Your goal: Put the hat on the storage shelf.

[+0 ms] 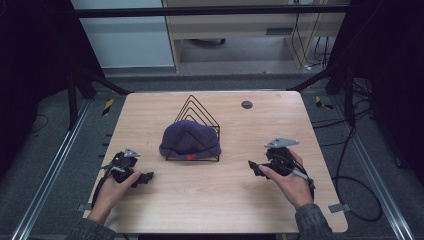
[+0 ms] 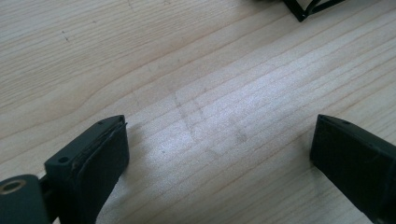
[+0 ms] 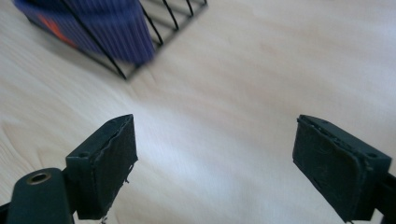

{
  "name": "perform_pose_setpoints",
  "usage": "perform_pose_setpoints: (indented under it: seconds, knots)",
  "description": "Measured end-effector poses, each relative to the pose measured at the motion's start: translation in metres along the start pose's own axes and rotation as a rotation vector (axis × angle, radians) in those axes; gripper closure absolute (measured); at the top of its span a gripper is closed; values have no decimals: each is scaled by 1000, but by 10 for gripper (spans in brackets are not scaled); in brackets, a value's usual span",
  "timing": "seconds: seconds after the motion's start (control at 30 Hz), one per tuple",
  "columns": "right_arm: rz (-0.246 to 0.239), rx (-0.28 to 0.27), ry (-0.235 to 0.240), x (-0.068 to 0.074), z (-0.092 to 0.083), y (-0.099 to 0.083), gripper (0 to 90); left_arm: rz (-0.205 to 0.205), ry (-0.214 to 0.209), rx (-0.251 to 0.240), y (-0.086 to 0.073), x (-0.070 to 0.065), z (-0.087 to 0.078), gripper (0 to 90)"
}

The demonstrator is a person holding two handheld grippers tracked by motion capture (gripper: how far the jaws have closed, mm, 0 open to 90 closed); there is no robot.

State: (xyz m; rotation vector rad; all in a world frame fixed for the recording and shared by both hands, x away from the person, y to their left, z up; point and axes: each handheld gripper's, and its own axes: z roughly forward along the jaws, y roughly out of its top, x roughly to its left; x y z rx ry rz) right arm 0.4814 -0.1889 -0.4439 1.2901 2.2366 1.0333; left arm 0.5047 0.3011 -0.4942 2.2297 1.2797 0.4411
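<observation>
- Near edge: left gripper (image 1: 142, 179) and right gripper (image 1: 256, 167) both sit low over the table (image 1: 210, 200), one on each side, pointing inward. Each is in a hand, sleeves coming in from the bottom.
- Left gripper view: jaws spread wide, nothing between them, bare wood below. A corner of the wire rack (image 2: 303, 11) sits at the top edge.
- Right gripper view: jaws also spread, empty. The rack and hat lie ahead to the upper left, slightly blurred.
- Mid-table: purple knit hat (image 1: 190, 140) draped over the front of the black wire rack (image 1: 202, 112), roughly centred between the two grippers and well apart from both. Small orange tag at its lower hem.
- Handling guess: hat looks soft, light and floppy, so it will sag and fold when lifted. Not fragile or slippery. The knit could snag on the wire tips.
- Grip guess: pinch the thick folded hem at the lower edge, one side per gripper, and lift up off the wires. The rack is light and may drag along.
- Far: small dark round disc (image 1: 246, 104) near the back edge.
</observation>
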Motion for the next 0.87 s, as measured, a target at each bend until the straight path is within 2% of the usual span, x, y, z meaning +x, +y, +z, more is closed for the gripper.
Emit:
perform_pose_setpoints:
  seconds: [0.07,0.17,0.4,0.47,0.57,0.67,0.8,0.87]
  knots:
    - [17,29,5,-4,3,-19,129,-3,-3,-8,-1,0,0,23]
    - [27,48,-1,-5,8,-35,129,-4,-2,-20,-3,1,1,4]
    - [62,55,-2,-8,18,-52,135,-3,-2,-26,-4,2,2,0]
    - [53,63,-1,-7,20,-53,133,-6,0,-26,-3,1,2,0]
    - [16,90,-21,-4,24,-57,119,-4,-2,-22,-3,2,2,0]
    - [-20,88,-43,-2,27,-58,91,0,-1,-22,-2,2,2,0]
    - [-19,39,-53,2,29,-63,64,-1,-1,-22,-2,1,3,0]
    - [-14,33,-51,2,29,-64,64,-3,-2,-22,-2,1,3,0]
